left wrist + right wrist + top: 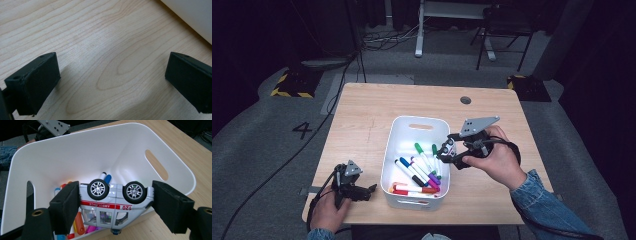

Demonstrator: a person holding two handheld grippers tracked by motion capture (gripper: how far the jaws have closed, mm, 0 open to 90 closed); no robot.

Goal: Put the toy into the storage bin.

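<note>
1. A toy ambulance (113, 203) is hanging upside down, wheels up, over the 3 o'clock rim of a white bin (399, 131), pinched end to end by the right claw (115, 206).
2. The right claw's jaws are pressing on the ambulance's two ends; in the high view this claw (447, 152) is sitting just above the bin's 3 o'clock edge, held by the person's right hand (492, 160).
3. Inside the bin, a loose heap of markers (419, 170) is lying toward 6 o'clock.
4. The bin is standing near the middle of the wooden worktop (362, 110).
5. The left claw (112, 82) is resting spread wide, gripping nothing, low over bare wood; in the high view it (362, 192) is sitting at 9 o'clock of the bin, near the worktop's 7 o'clock corner, in the left hand (329, 210).
</note>
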